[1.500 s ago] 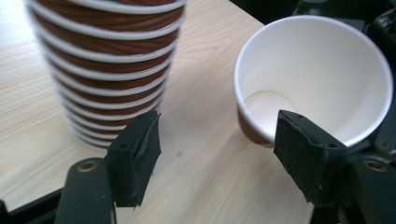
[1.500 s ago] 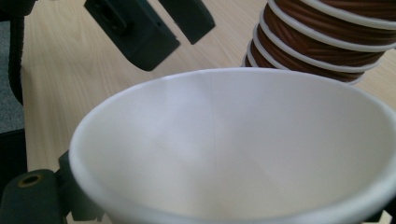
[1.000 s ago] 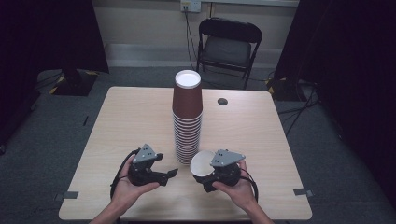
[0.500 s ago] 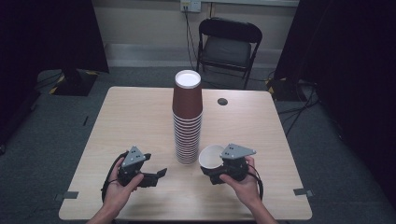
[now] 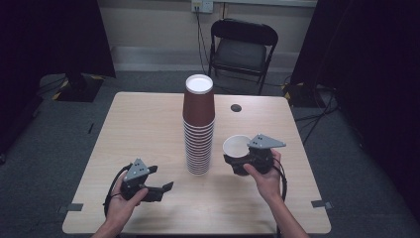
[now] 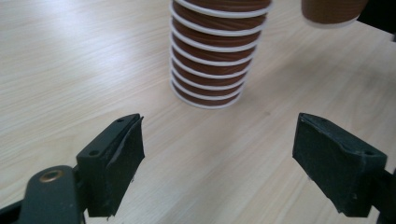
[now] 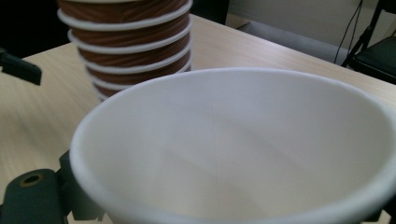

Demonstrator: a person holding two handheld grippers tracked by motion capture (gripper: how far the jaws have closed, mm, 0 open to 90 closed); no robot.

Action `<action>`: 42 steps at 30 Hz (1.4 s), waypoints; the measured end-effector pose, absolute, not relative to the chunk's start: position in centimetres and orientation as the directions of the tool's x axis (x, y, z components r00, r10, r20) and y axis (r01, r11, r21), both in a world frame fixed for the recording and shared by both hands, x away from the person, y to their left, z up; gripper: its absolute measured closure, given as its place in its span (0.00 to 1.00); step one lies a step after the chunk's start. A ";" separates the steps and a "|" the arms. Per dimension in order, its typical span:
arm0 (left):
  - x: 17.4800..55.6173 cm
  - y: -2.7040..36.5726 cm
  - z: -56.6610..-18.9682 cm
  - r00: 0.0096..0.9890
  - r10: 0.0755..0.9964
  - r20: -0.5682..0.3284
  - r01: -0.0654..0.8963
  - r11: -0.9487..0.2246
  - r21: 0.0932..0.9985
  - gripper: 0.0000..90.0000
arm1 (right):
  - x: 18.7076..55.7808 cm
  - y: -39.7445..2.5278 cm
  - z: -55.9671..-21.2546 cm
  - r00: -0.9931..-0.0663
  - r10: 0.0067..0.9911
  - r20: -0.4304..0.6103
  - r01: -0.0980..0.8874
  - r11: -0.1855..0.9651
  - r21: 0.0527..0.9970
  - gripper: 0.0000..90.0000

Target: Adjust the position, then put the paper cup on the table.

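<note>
A tall stack of brown paper cups (image 5: 199,130) with white rims stands at the middle of the wooden table (image 5: 143,124). My right gripper (image 5: 242,161) is shut on a single brown cup (image 5: 236,151), held upright above the table just right of the stack; its white inside (image 7: 243,144) faces the right gripper view, with the stack (image 7: 126,42) behind. My left gripper (image 5: 161,188) is open near the front left of the table, nothing between its jaws. In the left gripper view the stack's base (image 6: 212,60) lies ahead and the held cup's bottom (image 6: 334,11) hangs at top right.
A small dark round disc (image 5: 236,107) lies on the table behind the stack to the right. A black folding chair (image 5: 242,49) stands beyond the far edge. Dark curtains flank the room on both sides.
The right gripper has carried the cup up and to the right, away from the stack. The left gripper has drawn back toward the front left edge.
</note>
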State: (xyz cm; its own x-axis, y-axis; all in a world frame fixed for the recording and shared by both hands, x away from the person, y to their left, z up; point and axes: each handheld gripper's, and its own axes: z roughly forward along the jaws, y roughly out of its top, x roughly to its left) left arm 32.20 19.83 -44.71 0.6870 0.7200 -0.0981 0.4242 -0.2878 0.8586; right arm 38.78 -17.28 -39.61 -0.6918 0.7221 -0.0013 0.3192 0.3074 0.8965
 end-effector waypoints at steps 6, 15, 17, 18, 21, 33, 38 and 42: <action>32.3 20.1 -45.0 0.686 0.721 -0.102 0.429 -0.288 0.856 0.18 | 40.8 -17.8 -39.2 -0.646 0.763 0.006 0.334 0.275 0.901 0.12; 32.4 20.3 -45.2 0.674 0.731 -0.105 0.435 -0.279 0.856 0.17 | 43.6 -18.0 -39.2 -0.625 0.780 0.022 0.332 0.240 0.912 0.12; 32.4 20.4 -45.2 0.670 0.735 -0.103 0.438 -0.280 0.854 0.17 | 44.0 -18.0 -39.2 -0.621 0.784 0.022 0.333 0.238 0.912 0.12; 32.4 20.4 -45.3 0.669 0.735 -0.106 0.441 -0.278 0.853 0.17 | 44.1 -18.0 -39.2 -0.612 0.791 0.023 0.340 0.237 0.910 0.12; 32.5 20.4 -45.4 0.673 0.733 -0.104 0.440 -0.283 0.852 0.18 | 44.7 -18.1 -39.3 -0.601 0.799 0.024 0.347 0.234 0.908 0.11; 32.6 20.3 -45.5 0.664 0.740 -0.105 0.444 -0.278 0.852 0.18 | 47.4 -18.0 -39.7 -0.562 0.824 0.077 0.381 0.175 0.908 0.11; 32.7 20.5 -45.5 0.656 0.748 -0.105 0.448 -0.273 0.851 0.18 | 49.1 -18.0 -40.6 -0.545 0.831 0.111 0.412 0.150 0.899 0.10; 32.7 20.5 -45.5 0.651 0.751 -0.109 0.453 -0.269 0.850 0.18 | 50.4 -17.5 -41.8 -0.531 0.838 0.126 0.449 0.152 0.881 0.10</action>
